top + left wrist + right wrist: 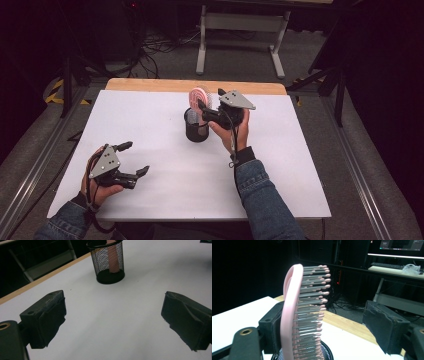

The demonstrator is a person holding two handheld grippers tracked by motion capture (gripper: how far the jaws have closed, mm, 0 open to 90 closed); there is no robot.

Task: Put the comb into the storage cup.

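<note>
Mesh cup [196,127] stands mid-table [150,120], bare room all around. Pink hairbrush [294,322] upright inside, bristles toward three o'clock. Right gripper [210,111] open around it; left gripper [134,159] open, empty.

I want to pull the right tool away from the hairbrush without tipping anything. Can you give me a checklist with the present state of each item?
1. Pink hairbrush handle down inside the black mesh cup: ok, its handle shows through the mesh in the left gripper view.
2. Right tool released: ok, one pad stands well clear of the bristles; whether the other pad touches the brush's back, cannot tell.
3. Brush will stand by itself: cannot tell, it leans in the cup.
4. Cup upright on the white table: ok.
5. Left tool out of the way: ok, open and apart from the cup.
</note>
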